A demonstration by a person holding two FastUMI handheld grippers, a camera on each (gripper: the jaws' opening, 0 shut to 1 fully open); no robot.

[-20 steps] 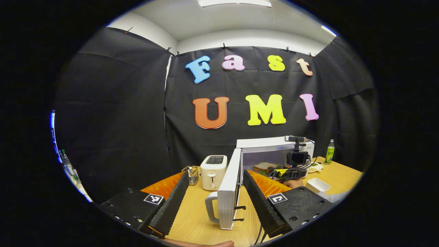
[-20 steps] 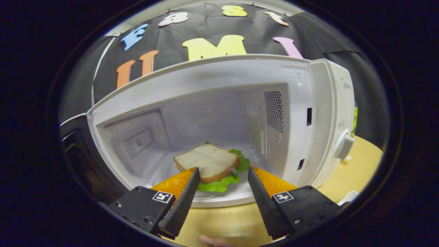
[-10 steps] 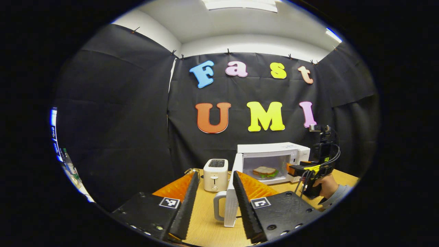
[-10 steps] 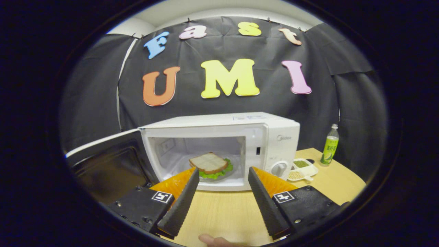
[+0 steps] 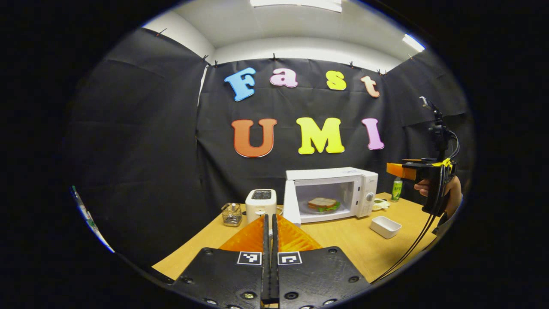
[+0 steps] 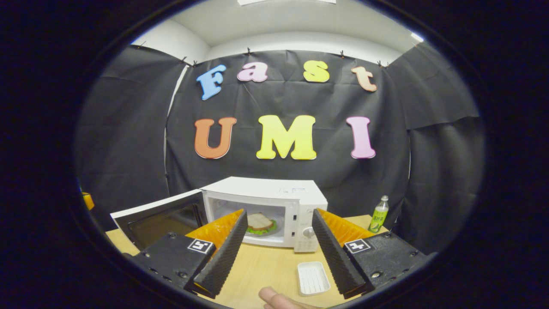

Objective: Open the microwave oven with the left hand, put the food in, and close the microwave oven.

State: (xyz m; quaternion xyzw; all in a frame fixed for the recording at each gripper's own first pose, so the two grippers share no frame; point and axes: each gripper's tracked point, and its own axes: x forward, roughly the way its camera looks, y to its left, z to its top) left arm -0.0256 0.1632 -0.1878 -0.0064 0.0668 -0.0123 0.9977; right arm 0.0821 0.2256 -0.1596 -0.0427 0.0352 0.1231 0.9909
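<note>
The white microwave oven (image 5: 343, 180) (image 6: 274, 195) stands at the back of the wooden table, its door (image 5: 291, 208) (image 6: 161, 219) swung wide open. Inside, a sandwich with lettuce (image 5: 322, 204) (image 6: 260, 223) lies on the glass turntable. My left gripper (image 5: 269, 221) is shut with nothing between its fingers, well back from the oven. My right gripper (image 6: 279, 214) is open and empty, also well back; in the left gripper view the right gripper (image 5: 414, 171) is held high at the far right by a hand.
A white toaster (image 5: 260, 205) and a small wire basket (image 5: 232, 214) stand left of the oven. A white rectangular tray (image 5: 385, 225) (image 6: 313, 278) lies in front of it. A green bottle (image 5: 397, 189) (image 6: 378, 219) and a small dish (image 5: 379, 203) sit to the right.
Both grippers have pulled back from the oven, the right one out of the cavity, leaving the sandwich inside. The left gripper's fingers have gone from open to shut. The door stays open.
</note>
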